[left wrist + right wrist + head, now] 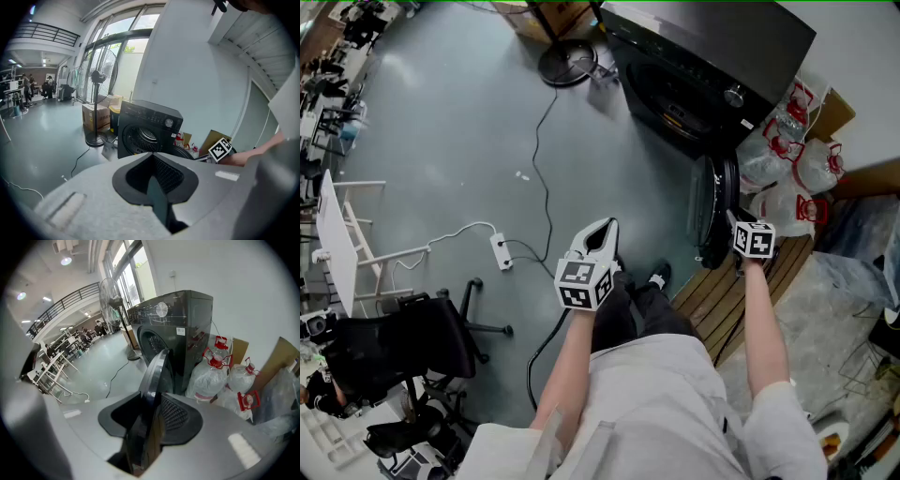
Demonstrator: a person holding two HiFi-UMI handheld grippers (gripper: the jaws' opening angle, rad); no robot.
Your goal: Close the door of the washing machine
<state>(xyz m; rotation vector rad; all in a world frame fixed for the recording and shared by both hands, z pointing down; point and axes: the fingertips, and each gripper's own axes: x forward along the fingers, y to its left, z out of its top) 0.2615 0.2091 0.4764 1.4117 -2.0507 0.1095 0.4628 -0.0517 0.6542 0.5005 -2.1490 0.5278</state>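
Note:
The black washing machine stands at the top of the head view with its drum uncovered. Its round door is swung out wide toward me and shows edge-on. My right gripper is at the door's near rim; in the right gripper view the door runs between the jaws and fills the gap, with the right gripper shut on it. My left gripper hangs in the air over the floor, left of the door, shut and holding nothing. From the left gripper the washing machine lies ahead.
Large water bottles and plastic bags sit right of the machine. A wooden pallet lies under my right arm. A fan base and cable are left of the machine, with a power strip and office chair nearer.

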